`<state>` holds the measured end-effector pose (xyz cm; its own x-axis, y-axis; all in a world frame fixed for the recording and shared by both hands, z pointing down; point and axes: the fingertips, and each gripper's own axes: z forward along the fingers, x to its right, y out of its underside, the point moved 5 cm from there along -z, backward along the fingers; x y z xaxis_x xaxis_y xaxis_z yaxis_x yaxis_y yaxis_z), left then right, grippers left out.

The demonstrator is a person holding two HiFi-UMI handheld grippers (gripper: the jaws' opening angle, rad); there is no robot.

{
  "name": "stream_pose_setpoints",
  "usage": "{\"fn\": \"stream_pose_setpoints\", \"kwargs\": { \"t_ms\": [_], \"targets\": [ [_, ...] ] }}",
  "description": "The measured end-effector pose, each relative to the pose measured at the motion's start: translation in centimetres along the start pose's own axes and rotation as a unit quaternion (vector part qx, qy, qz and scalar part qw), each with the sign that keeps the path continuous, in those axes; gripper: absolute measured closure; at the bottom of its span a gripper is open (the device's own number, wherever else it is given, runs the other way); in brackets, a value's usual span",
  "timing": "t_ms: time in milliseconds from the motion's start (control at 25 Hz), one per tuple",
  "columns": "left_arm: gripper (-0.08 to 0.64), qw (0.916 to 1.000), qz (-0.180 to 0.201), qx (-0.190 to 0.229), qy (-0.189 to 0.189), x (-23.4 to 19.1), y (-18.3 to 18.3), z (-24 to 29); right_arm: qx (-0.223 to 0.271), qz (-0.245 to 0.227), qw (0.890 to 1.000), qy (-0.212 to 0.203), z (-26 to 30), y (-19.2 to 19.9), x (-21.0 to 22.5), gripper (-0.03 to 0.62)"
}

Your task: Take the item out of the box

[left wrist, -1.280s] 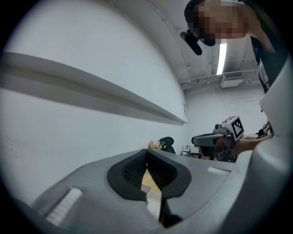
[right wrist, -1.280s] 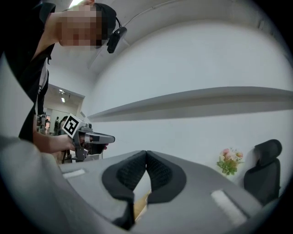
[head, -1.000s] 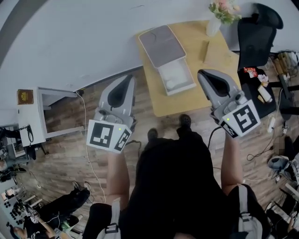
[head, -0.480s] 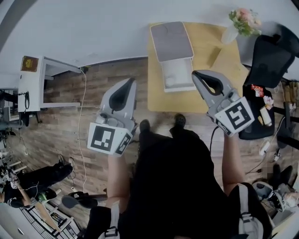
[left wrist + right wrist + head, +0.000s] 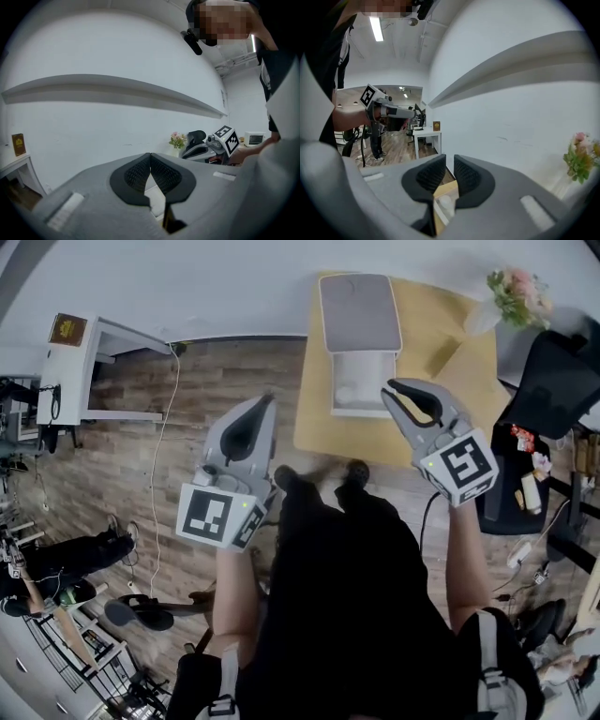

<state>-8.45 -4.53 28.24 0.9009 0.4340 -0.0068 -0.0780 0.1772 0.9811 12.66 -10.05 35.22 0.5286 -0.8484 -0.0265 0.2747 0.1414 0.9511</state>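
A white rectangular box lies open at the far left of the light wooden table, grey lid folded back. A small white rounded item sits inside.

In the head view, the item inside the far open box is showing only as a small pale shape, too small to identify, and the person's dark torso is covering the floor directly beneath. The frame edges are cutting off a second person at the near left and a black chair right of the table. In the left gripper view, the left gripper is screening most of the box with its own grey body, leaving only a white sliver showing below its closed jaw tips.
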Motion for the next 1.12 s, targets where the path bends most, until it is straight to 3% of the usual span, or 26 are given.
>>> {"fn": "stream_pose_setpoints", "kwargs": {
  "t_ms": [440, 1120],
  "targets": [
    [0.551, 0.9992, -0.021, -0.01, -0.032, -0.2, 1.4, 0.0, -0.072, -0.021, 0.995, -0.06, 4.2, 5.2, 0.2, 0.501],
    [0.551, 0.9959, -0.06, -0.045, -0.05, -1.7, 4.6, 1.5, -0.198, -0.055, 0.971, -0.124, 11.4, 14.5, -0.1, 0.468]
  ]
}}
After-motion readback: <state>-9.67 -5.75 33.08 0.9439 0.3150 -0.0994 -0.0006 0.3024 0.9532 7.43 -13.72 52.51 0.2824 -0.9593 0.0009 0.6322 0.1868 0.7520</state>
